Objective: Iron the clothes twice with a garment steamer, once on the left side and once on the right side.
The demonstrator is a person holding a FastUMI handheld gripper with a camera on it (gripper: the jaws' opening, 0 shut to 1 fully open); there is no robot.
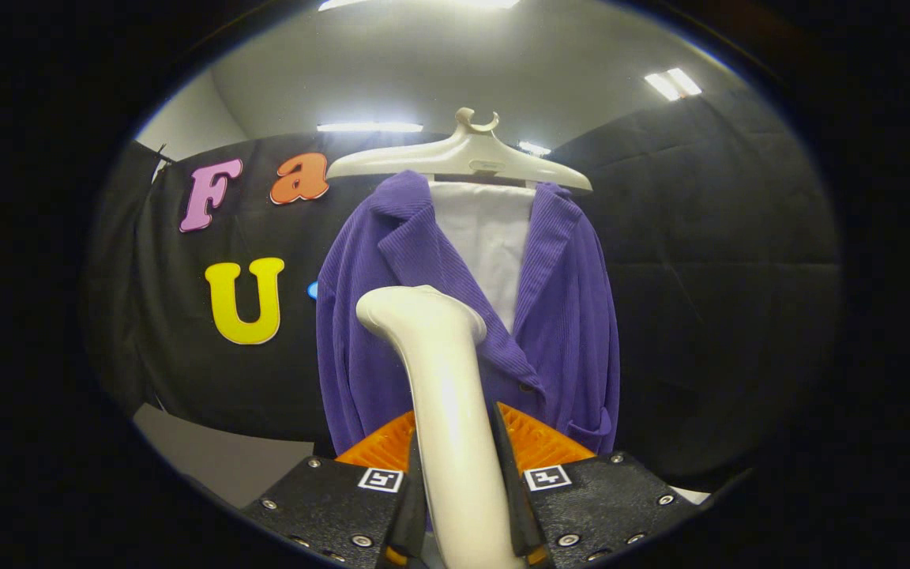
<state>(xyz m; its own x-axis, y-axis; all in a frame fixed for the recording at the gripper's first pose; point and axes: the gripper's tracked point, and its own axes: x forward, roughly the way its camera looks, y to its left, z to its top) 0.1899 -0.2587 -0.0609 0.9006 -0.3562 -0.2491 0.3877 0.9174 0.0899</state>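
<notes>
Tongs (pixel 455 482) are clamping the steamer (pixel 439 395) handle upright, its head pointing ahead at the purple coat (pixel 565 316) hanging on the hanger (pixel 463 158), around mid-front.

Hanging in front of the black cloth wall (pixel 700 276), hook upward: a cream plastic hanger (pixel 463 158). Glowing at 9 o'clock from the hanger's hook, a long light strip (pixel 370 126). Shining at 2 o'clock from the hook, a pair of bright panels (pixel 672 83) in the grey ceiling (pixel 423 71). Showing at 9 o'clock from the strip, a slice of pale wall (pixel 186 122). Lying at 7 o'clock from the hanger, a grey surface (pixel 210 458), meeting the cloth's lower edge.
</notes>
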